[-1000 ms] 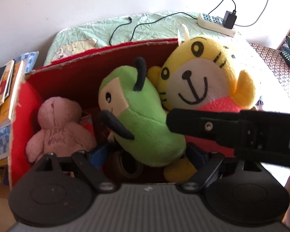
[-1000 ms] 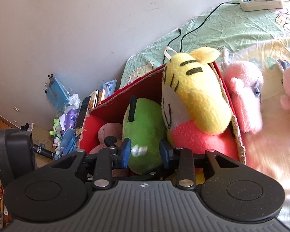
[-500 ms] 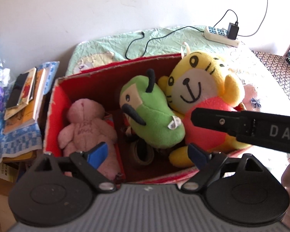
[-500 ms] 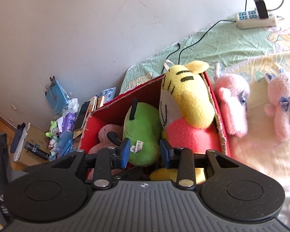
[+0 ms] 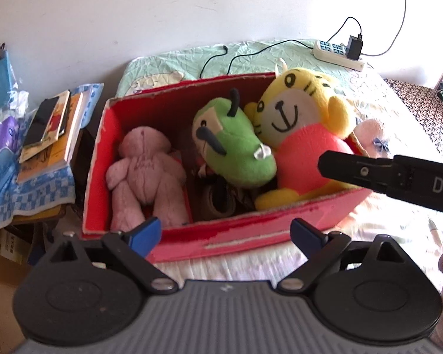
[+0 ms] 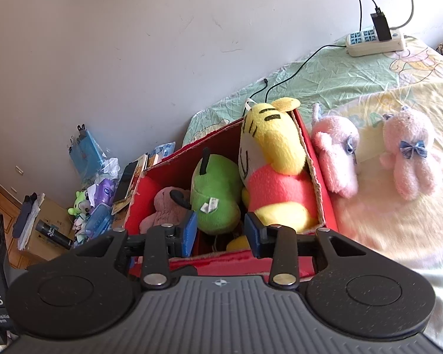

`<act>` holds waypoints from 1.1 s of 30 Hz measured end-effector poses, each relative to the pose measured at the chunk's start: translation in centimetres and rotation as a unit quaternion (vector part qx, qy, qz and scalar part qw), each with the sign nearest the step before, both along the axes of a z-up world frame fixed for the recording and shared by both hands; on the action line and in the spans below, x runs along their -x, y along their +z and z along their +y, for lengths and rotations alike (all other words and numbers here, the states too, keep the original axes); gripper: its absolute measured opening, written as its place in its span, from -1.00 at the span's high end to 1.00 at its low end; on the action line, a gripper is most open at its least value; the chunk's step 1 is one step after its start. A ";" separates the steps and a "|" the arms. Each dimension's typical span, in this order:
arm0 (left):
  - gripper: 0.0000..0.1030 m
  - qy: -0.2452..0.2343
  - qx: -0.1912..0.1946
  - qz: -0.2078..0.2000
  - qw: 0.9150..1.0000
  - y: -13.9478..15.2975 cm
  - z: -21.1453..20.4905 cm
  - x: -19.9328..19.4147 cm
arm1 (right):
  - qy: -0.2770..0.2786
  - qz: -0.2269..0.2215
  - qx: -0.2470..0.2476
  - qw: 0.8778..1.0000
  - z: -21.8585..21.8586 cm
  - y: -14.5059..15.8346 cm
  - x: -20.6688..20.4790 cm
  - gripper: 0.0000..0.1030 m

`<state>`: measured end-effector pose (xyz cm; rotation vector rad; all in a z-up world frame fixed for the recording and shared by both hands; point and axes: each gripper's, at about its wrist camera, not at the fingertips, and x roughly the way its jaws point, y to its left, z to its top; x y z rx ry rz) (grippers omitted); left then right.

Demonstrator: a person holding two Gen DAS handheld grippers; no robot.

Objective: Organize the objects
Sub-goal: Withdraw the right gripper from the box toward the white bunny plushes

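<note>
Left wrist view: the left gripper (image 5: 226, 231) hangs above the near wall of the red box (image 5: 245, 236), jaws spread wide and empty. Inside the box lie a pink bear (image 5: 146, 162), a green plush (image 5: 233, 147) and a yellow tiger (image 5: 301, 135). The right gripper (image 6: 221, 231), jaws partly apart and holding nothing, crosses over the box's right corner. Two pink plush toys (image 6: 336, 153) (image 6: 407, 150) lie outside, just right of the box; books (image 5: 50, 129) are stacked to its left, and a power strip (image 5: 338, 54) sits behind it.
</note>
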<state>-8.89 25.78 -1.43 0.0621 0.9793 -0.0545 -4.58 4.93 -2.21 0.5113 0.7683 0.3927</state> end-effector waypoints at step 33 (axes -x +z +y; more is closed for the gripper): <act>-0.84 -0.096 -0.026 0.094 0.991 -6.8 -11.9 0.8 | -0.057 0.073 0.025 0.995 -8.1 -5.0 4.4 0.12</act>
